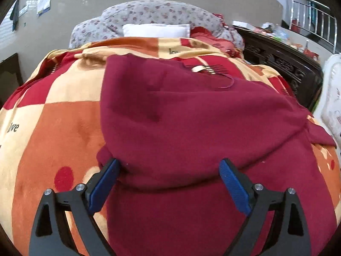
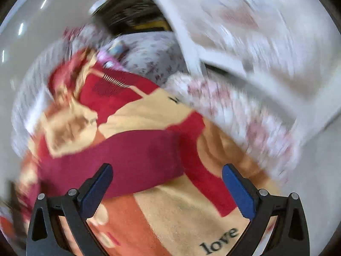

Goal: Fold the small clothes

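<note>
A dark red knit garment lies spread on the checked blanket, folded over so that a thick edge faces me. My left gripper stands open just over that near edge, its blue pads wide apart and clear of the cloth. The right wrist view is heavily blurred. In it my right gripper is open over the blanket, with an end of the dark red garment beyond its left finger. Nothing is between either pair of pads.
A floral quilt and a white pillow lie at the head of the bed. A dark carved bed frame runs along the right, with a metal rail behind. White floral bedding fills the upper right of the right wrist view.
</note>
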The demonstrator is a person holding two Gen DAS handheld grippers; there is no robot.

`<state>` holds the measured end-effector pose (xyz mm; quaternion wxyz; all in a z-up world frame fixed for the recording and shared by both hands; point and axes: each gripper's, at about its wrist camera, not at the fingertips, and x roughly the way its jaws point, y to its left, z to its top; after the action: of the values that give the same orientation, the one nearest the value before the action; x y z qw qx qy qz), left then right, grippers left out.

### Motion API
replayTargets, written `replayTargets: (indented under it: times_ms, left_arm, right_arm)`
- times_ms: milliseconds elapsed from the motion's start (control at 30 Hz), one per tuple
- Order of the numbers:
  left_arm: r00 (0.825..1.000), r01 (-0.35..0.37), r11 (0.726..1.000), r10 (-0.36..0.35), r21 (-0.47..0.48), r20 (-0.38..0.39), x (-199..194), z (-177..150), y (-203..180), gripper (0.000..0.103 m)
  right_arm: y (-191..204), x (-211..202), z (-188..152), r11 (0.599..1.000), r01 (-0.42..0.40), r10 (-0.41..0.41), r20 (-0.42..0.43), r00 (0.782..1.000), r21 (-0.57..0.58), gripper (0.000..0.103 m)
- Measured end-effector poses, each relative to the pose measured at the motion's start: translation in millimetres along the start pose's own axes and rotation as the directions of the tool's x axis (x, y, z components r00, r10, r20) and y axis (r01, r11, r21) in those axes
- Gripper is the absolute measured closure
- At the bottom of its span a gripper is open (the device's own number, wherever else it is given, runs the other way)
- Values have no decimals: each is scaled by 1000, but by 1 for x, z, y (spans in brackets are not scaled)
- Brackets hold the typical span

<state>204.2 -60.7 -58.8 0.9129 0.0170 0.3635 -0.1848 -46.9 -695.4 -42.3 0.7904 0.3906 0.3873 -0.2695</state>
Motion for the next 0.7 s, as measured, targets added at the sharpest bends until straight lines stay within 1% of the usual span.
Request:
replayTargets:
  times_ms: [33,100,133,167,200,233,300,333,400,467,533,600,667,700]
  left_arm:
    - [1000,3,1000,-3,-2,-1,0,-1,0,9]
    - [1000,15,1000,-15,-17,-3,1,-1,3,9]
    - [1000,19,999,-19,-29,-4,1,-1,5,9]
    - [1000,20,999,-20,-40,-6,0,-2,8,9]
    - [1000,20,998,-21,-54,-11,1,-3,11,8]
    - [1000,25,997,-26,-70,-16,2,-4,14,8]
    - [999,32,995,-34,-90,-16,3,-4,17,8]
    - [999,36,994,-38,-100,-13,2,-5,20,8]
    - [999,36,994,-37,-107,-9,1,-6,21,8]
    - [999,30,993,-31,-118,-11,1,-6,23,8]
    - [1000,24,991,-26,-135,-13,2,-5,26,8]
    - [1000,23,986,-26,-166,-16,3,-5,32,8]
    - [1000,27,980,-28,-198,-6,1,-6,39,8]
    - [1000,25,977,-24,-213,7,-1,-7,42,8]
  right_arm:
    - [-9,6,-3,998,-36,36,-8,999,45,0]
    - [-19,18,-10,990,-98,102,-26,994,104,9]
    - [-19,26,-14,983,-142,147,-32,989,113,23]
    - [-23,27,-13,981,-159,164,-36,986,115,35]
    - [-21,31,-14,977,-176,182,-40,982,124,39]
    - [-18,37,-15,970,-204,212,-47,976,132,39]
    - [-15,40,-14,970,-203,210,-44,977,131,41]
    - [-14,40,-13,967,-216,222,-30,975,134,47]
    - [-15,41,-10,954,-261,265,-7,964,147,57]
    - [-13,39,-10,951,-275,277,6,961,144,95]
    - [-6,30,-10,958,-267,265,30,964,107,95]
    - [10,14,-10,969,-242,239,73,968,39,96]
    - [38,-3,-9,971,-239,241,107,965,-32,96]
    - [59,-11,-9,964,-258,264,114,958,-68,96]
